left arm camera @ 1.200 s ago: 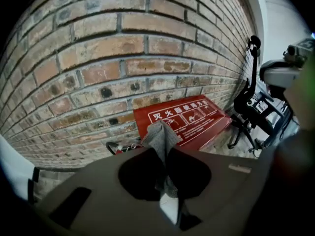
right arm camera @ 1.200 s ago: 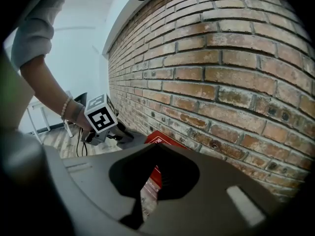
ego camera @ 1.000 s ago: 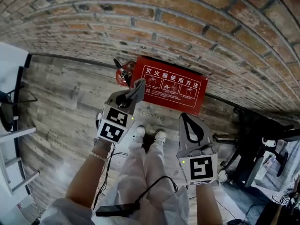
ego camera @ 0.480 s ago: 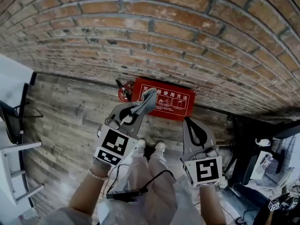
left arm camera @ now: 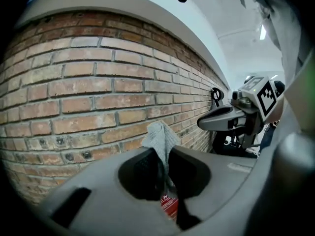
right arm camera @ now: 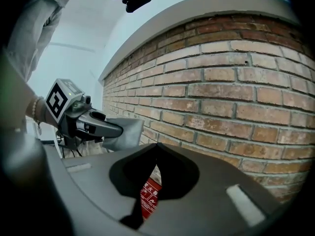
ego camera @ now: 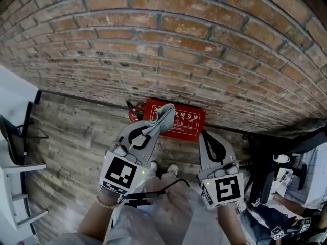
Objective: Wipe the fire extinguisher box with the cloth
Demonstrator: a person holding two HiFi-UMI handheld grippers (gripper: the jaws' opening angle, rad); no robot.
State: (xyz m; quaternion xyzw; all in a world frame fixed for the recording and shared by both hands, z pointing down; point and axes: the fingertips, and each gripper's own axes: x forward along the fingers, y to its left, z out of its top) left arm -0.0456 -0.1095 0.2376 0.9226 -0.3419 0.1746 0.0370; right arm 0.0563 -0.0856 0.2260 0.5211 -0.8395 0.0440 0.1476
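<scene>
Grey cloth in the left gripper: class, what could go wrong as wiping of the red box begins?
1. The grey cloth is only pinched by the left gripper; rubbing the red fire extinguisher box might pull it free.
2. A small red extinguisher with a black handle stands right beside the box; a wide sweep could knock it.

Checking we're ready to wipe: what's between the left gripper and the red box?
The cloth, pinched in the left gripper, sticks out over the box in the head view; contact can't be judged.
</scene>
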